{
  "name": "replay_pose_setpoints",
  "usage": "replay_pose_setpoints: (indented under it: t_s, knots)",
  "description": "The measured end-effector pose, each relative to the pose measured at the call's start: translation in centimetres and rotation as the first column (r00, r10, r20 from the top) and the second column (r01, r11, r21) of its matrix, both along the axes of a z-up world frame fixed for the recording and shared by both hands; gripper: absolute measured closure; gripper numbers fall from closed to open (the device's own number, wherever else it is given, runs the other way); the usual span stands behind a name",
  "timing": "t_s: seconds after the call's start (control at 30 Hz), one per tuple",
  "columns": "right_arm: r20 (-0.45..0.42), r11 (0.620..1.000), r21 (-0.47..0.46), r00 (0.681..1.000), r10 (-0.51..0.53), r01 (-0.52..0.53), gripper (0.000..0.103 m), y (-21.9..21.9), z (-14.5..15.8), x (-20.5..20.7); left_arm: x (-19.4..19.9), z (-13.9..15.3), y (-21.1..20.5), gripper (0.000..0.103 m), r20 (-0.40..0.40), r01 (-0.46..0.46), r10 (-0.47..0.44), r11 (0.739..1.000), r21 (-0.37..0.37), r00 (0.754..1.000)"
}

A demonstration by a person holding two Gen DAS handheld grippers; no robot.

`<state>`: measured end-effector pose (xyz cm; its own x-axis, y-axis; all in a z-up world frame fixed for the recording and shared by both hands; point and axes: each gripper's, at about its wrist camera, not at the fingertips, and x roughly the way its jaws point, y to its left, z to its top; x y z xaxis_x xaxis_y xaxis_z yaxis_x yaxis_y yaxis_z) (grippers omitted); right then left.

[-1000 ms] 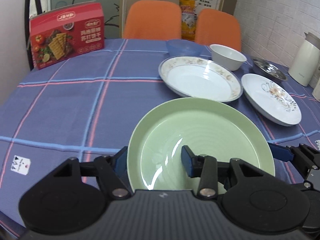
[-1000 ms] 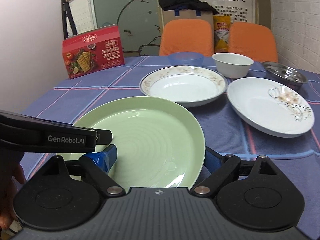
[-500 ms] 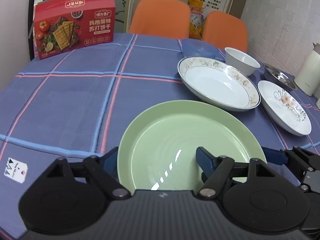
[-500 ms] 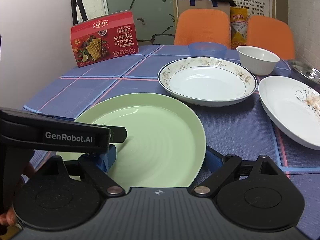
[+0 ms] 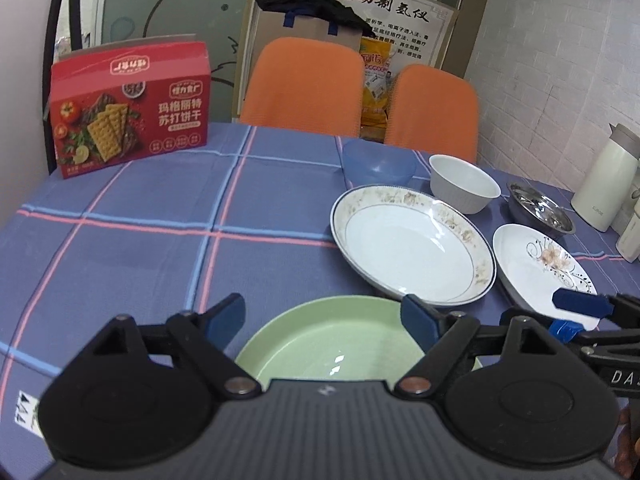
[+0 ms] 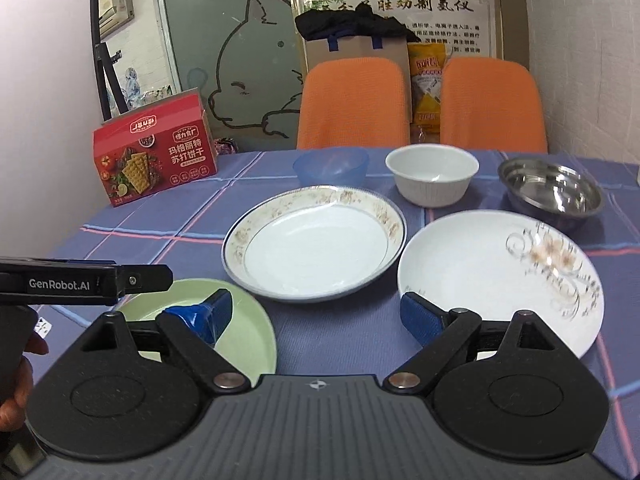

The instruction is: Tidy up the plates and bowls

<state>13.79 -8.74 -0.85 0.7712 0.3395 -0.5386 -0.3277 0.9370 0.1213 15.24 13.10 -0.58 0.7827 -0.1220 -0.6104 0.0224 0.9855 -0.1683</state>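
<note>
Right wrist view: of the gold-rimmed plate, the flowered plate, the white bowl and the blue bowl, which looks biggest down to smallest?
1-2. Gold-rimmed plate and flowered plate: they look alike, and the flowered one lies nearer the camera, so I cannot rank them.
3-4. White bowl and blue bowl: both clearly smaller, too close to call.

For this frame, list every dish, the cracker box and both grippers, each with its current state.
Green plate: flat on cloth, empty, ungripped.
Gold-rimmed white plate: flat, empty.
Floral white plate: flat, empty.
Blue plastic bowl: upright, empty.
White ribbed bowl: upright, empty.
Steel bowl: upright, empty.
Red cracker box: standing.
Left gripper: open.
Right gripper: open.
</note>
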Motion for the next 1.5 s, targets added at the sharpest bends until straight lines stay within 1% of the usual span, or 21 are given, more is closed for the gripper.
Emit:
replay_pose_setpoints:
  t_s: [0.1,0.2,0.33,0.43,0.53,0.63,0.67,0.73,0.77,0.9,1.0,1.13,1.23,1.33,1.37,1.47,1.5]
  knots:
    - [0.021,0.999,-0.032,0.999,0.027,-0.026,0.025,-0.3,0.5,2.6,1.7,0.1,-0.2,0.02,-0.003,-0.004,0.004,1.0,0.022,1.0]
    - [-0.006,0.999,-0.044,1.0,0.028,-0.028,0.025,-0.5,0.1,6.3,3.3,0.0,-0.1,0.02,-0.011,-0.009,0.009,1.0,0.03,1.0]
    - [-0.042,0.999,-0.025,0.999,0.024,-0.025,0.025,-0.7,-1.0,11.0,5.7,-0.4,0.3,0.019,-0.033,-0.021,0.023,0.999,0.041,0.999]
    - [-0.09,0.999,-0.027,0.996,0.025,-0.028,0.025,-0.4,-2.1,13.5,8.3,-0.8,0.9,0.019,-0.065,-0.016,0.016,1.0,0.014,0.998]
    - [-0.128,0.998,-0.034,0.991,0.043,-0.048,0.025,0.3,-2.9,14.7,10.8,-1.3,1.1,0.019,-0.109,-0.006,0.004,1.0,-0.017,0.994]
    - [-0.159,0.997,-0.037,0.985,0.066,-0.072,0.025,1.0,-3.4,14.9,12.0,-1.5,1.3,0.019,-0.115,-0.013,0.013,1.0,-0.005,0.993]
    - [-0.163,0.997,-0.039,0.984,0.065,-0.072,0.023,1.3,-3.5,14.9,12.2,-1.5,1.5,0.019,-0.113,-0.016,0.016,1.0,0.0,0.993]
    - [-0.155,0.996,-0.075,0.987,0.039,-0.051,0.022,1.9,-3.6,14.8,12.2,-1.6,1.9,0.019,-0.113,-0.021,0.021,1.0,0.003,0.993]
    - [-0.154,0.996,-0.078,0.988,0.03,-0.042,0.022,2.2,-3.6,14.8,12.2,-1.7,2.1,0.019,-0.115,-0.024,0.025,1.0,0.005,0.993]
    - [-0.164,0.998,-0.025,0.985,0.055,-0.06,0.022,3.1,-3.4,15.3,12.1,-2.0,2.6,0.019,-0.131,-0.041,0.042,0.999,0.009,0.99]
    - [-0.158,0.996,-0.012,0.984,0.086,-0.089,0.024,3.7,-3.5,15.5,11.9,-2.2,2.7,0.019,-0.14,-0.04,0.041,0.999,0.01,0.989]
    - [-0.16,0.998,-0.012,0.985,0.059,-0.061,0.024,2.5,-3.6,14.2,12.0,-2.4,2.3,0.019,-0.142,-0.025,0.027,1.0,0.012,0.989]
    - [-0.156,0.997,-0.005,0.985,0.076,-0.077,0.024,2.3,-3.8,13.0,12.8,-3.0,1.6,0.019,-0.157,-0.003,0.004,1.0,0.003,0.988]
    - [-0.162,0.995,-0.019,0.983,0.09,-0.094,0.024,3.0,-4.0,12.6,13.6,-3.5,0.7,0.019,-0.178,0.021,-0.02,1.0,0.008,0.984]
    - [-0.156,0.994,-0.025,0.983,0.099,-0.104,0.022,3.2,-4.1,12.6,13.9,-3.7,0.4,0.019,-0.183,0.028,-0.024,1.0,0.015,0.983]
    - [-0.128,0.991,-0.085,0.987,0.095,-0.107,0.022,4.0,-4.6,12.3,14.3,-3.9,0.1,0.02,-0.177,0.039,-0.028,0.997,0.059,0.984]
    - [-0.115,0.991,-0.084,0.989,0.095,-0.105,0.021,3.9,-4.7,12.1,14.3,-3.9,0.0,0.02,-0.175,0.043,-0.03,0.997,0.066,0.984]
